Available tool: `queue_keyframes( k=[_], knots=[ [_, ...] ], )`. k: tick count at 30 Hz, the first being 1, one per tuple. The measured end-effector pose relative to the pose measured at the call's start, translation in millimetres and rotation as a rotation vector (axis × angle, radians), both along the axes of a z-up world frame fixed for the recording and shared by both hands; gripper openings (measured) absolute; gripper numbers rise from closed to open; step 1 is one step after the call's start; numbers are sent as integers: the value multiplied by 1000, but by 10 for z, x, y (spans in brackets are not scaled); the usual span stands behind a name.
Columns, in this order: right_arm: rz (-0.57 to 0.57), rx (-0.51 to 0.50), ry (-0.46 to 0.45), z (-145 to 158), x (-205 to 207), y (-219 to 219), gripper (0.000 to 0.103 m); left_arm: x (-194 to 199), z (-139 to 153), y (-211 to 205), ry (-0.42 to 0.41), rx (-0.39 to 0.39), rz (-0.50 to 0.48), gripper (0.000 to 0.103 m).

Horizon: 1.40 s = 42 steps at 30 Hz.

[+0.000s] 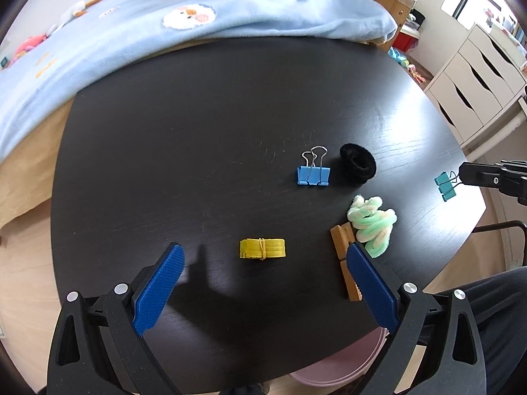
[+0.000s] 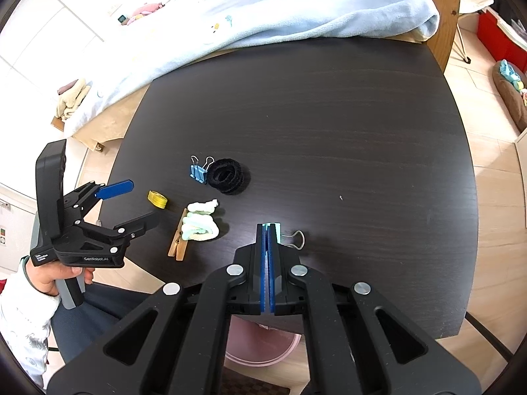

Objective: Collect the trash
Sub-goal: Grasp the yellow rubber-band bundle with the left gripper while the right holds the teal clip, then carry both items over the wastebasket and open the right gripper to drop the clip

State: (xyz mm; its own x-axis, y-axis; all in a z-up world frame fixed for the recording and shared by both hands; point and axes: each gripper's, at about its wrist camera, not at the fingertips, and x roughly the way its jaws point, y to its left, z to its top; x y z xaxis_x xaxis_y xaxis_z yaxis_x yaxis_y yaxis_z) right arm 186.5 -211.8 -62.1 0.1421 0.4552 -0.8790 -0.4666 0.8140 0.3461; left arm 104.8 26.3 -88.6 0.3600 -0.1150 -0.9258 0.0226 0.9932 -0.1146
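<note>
My left gripper (image 1: 265, 256) hangs with its jaws spread wide; my right gripper (image 2: 267, 230) is closed tight, pads pressed together around a clip.

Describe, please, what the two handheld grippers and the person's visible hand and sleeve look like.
Both grippers, left and right, have black plastic linkage frames with silver rivets and blue textured finger pads. The left body carries small white lettering and a grey handle. The hand is bare, its sleeve white and patterned.
</note>
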Motion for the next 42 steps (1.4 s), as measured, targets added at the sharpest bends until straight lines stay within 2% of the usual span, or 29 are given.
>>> queue_keyframes(
  k=[4, 8, 10, 15, 18, 22, 28, 42],
  knots=[
    [0, 1, 1, -4, -1, 0, 1, 5, -65, 27, 17, -11, 9, 72],
    [0, -1, 0, -3, -2, 0, 1, 2, -103, 64, 20, -9, 22, 66],
    [1, -2, 2, -18, -3, 1, 1, 3, -108, 64, 20, -11, 24, 52],
    [3, -3, 4, -51, -7, 12, 1, 23, -108, 36, 20, -4, 20, 45],
    [3, -5, 3, -55, -8, 12, 1, 44, -109, 21, 20, 14, 18, 29],
    [3, -6, -3, -51, -14, 10, 1, 57, -105, -7, 35, 18, 13, 29],
    [25, -20, -29, 12, -100, 41, 1, -53, 25, -53, 13, 24, 11, 29],
    [99, -51, -163, 340, -761, 123, 1, -740, 559, -319, -99, -4, -25, 29]
  ],
)
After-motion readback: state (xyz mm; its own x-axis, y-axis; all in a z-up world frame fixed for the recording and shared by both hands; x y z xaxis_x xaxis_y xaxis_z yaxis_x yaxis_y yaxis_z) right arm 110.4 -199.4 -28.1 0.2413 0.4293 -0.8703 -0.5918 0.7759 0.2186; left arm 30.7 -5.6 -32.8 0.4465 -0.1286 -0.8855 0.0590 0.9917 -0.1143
